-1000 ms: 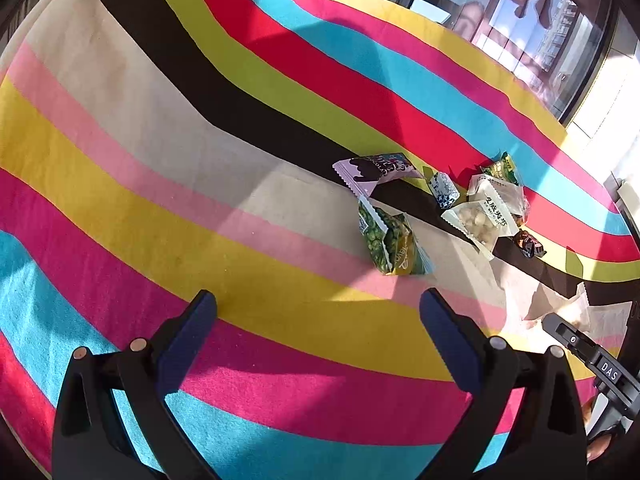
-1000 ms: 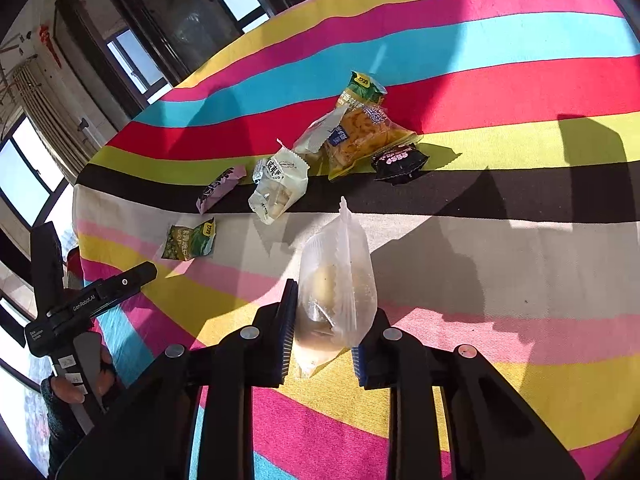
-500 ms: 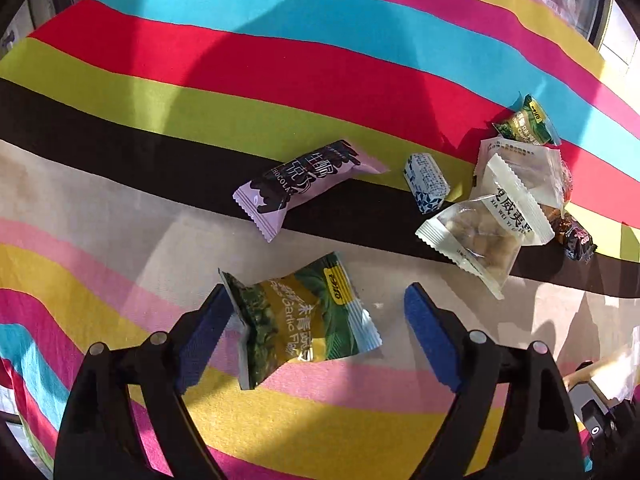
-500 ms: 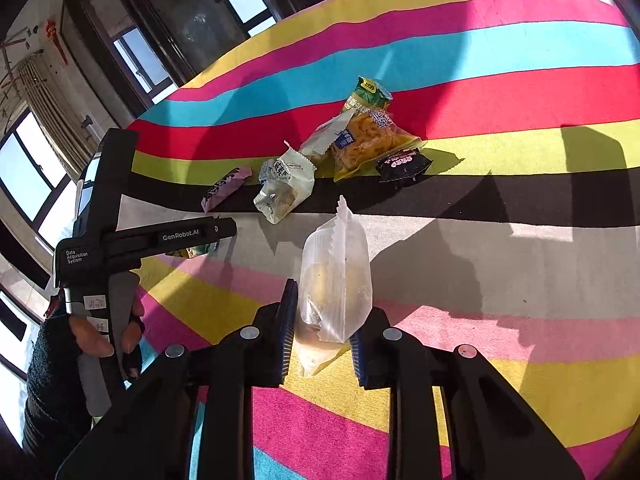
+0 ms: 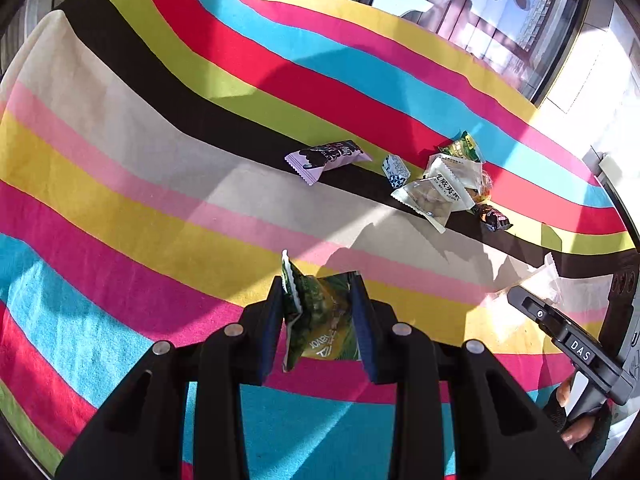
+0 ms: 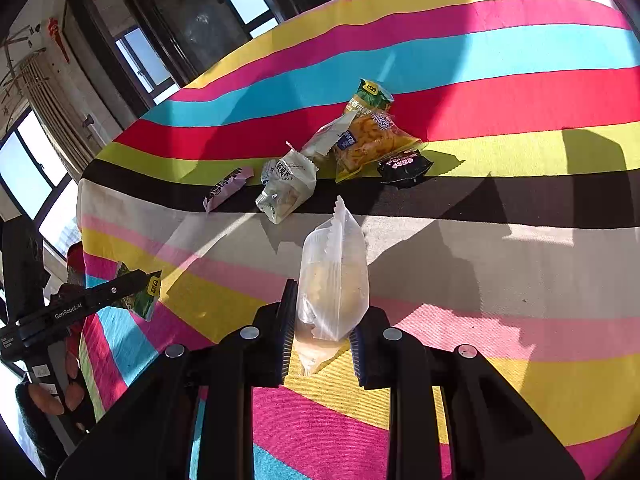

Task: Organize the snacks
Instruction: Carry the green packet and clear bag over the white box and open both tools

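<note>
Left tongs (image 5: 318, 312) closed on a green snack packet (image 5: 320, 320), lifted clear of the striped surface (image 5: 120, 184); the print "flavor" is legible on its lower edge. Right tongs (image 6: 322, 332) closed on a clear pouch (image 6: 334, 276) of pale contents, held upright above the surface. Both grips appear intended for carrying each item to a grouping spot. Toward 1 o'clock of the left view lie a lilac chocolate bar (image 5: 326, 158), a small blue-white sweet (image 5: 395, 169) and a cluster of translucent and orange packets (image 5: 444, 192). The tool bodies read "DAS" and "GenRobot.AI".
</note>
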Demonstrator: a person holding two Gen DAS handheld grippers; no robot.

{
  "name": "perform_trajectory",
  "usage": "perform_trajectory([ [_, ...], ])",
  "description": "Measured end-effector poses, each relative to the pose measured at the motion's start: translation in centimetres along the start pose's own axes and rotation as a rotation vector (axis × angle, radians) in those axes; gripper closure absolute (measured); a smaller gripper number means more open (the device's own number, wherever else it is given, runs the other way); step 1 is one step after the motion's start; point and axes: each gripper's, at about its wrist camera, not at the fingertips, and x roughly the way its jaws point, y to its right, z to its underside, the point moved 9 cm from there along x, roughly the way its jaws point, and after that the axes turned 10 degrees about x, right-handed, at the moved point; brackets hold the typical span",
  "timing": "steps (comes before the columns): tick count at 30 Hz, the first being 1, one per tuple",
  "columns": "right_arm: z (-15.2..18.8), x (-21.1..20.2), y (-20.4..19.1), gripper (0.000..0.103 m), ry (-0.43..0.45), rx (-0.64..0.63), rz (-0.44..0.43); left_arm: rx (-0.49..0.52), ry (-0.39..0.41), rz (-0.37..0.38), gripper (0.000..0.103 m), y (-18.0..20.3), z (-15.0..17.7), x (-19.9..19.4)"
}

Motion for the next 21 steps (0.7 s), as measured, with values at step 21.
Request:
perform_trajectory([
  [21,0.4,-0.7,-0.8,0.082,-0.021,0.042,-0.074,0.043,0.07,-0.129,0.07,-5.9,6.6,-6.4],
])
